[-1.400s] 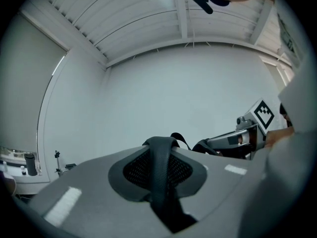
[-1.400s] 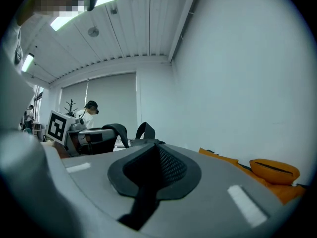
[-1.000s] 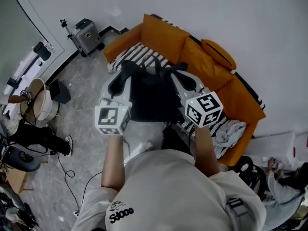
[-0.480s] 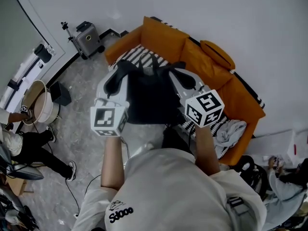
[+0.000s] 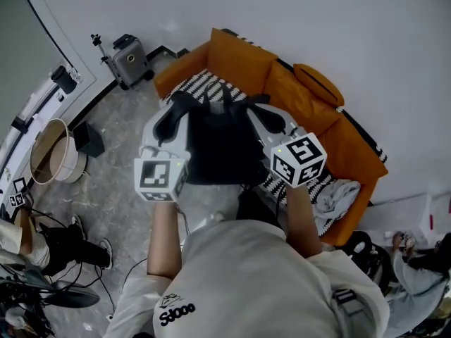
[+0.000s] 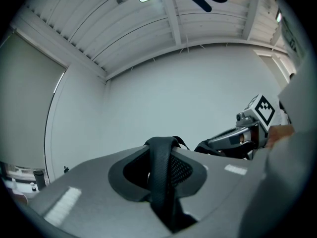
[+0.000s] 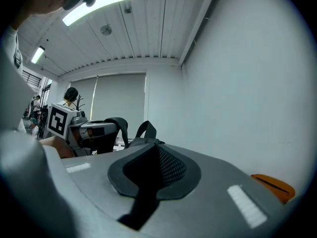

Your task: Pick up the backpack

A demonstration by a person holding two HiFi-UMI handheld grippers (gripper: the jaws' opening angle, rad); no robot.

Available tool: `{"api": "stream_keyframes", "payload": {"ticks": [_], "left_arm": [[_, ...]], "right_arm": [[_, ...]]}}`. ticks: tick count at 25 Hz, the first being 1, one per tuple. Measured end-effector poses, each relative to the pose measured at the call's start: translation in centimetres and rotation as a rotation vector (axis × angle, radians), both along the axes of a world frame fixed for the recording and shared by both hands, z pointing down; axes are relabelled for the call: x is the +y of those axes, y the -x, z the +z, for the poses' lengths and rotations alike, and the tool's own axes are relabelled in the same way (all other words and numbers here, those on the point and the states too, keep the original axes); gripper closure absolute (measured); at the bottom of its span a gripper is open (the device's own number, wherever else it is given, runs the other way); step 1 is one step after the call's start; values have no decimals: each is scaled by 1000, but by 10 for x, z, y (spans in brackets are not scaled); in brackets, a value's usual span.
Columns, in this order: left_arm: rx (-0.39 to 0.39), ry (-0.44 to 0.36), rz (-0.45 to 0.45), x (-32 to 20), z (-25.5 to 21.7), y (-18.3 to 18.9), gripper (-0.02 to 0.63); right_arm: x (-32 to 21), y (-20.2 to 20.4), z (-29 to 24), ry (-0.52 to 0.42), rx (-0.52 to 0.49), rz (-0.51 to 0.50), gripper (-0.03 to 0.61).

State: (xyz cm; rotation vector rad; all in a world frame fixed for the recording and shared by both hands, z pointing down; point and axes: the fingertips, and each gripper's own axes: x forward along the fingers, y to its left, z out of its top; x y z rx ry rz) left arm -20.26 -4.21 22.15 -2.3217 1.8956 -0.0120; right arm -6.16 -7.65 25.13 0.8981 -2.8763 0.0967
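Backpack (image 5: 222, 146) up in the air, over the orange sofa (image 5: 310, 101)
The left gripper (image 5: 173, 118) pinches the left strap (image 6: 161, 182), the black bag hangs in the middle, and the right gripper (image 5: 268, 118) squeezes the right strap (image 7: 146, 192) tight.

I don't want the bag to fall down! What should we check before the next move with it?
1. Left gripper shut on one shoulder strap: ok.
2. Right gripper shut on the other strap: ok.
3. Backpack hangs between both grippers: ok.
4. Backpack bottom clear of the orange sofa: cannot tell.
5. Nothing snagged on the backpack: cannot tell.
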Motion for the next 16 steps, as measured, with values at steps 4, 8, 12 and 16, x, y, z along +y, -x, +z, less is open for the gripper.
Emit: {"api": "stream_keyframes", "payload": {"ticks": [4,8,12,16], "left_arm": [[3,6,3,0,4,0,549],[3,14,11,-5,6,1,549],[5,16,18,-9,10,0,549],[10,20,19,-12,15,2,549]], "right_arm": [[1,0,3,0,2,-3,558],[-6,1,5,3,6,1,558],[-11,1,8,4,5,4,558],[-16,3,12,8,7,-4,558]]}}
